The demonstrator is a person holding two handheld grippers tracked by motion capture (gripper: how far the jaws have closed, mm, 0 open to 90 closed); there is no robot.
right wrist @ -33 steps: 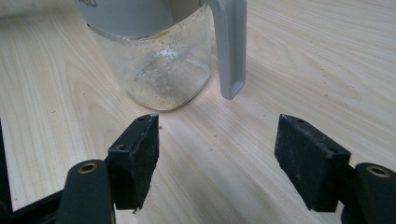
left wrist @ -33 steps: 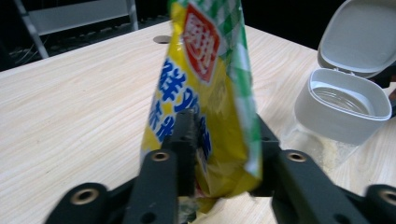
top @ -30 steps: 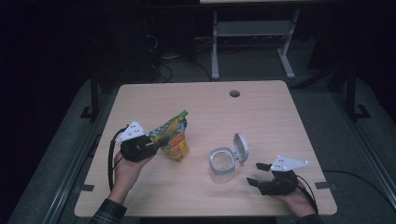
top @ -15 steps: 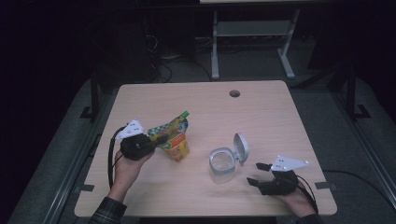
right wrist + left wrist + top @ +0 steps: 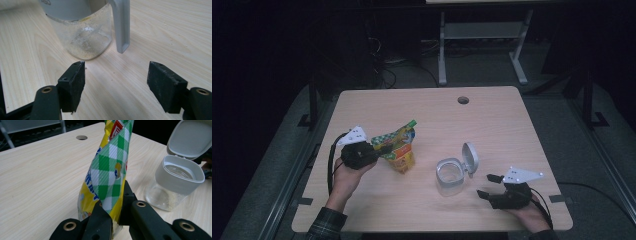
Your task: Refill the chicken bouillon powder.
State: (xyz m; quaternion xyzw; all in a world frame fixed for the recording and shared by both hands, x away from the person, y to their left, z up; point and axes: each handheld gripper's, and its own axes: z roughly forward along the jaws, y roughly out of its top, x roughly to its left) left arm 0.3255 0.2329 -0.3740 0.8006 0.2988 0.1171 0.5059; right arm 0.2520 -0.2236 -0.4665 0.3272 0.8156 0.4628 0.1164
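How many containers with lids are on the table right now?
1: a clear jar with its grey flip lid open, standing right of centre, between the snack bag and the right gripper.

The high view looks forward and down from above the person's side, taking in the whole table (image 5: 492, 120) and the dark floor beyond; the left gripper view sits low, close behind its own jaws, facing across the tabletop toward the jar (image 5: 175, 182) and the cable hole (image 5: 81, 137); the right gripper view rides just above the wood, very near the jar's (image 5: 82, 37) base; all three views share that jar (image 5: 451, 175).
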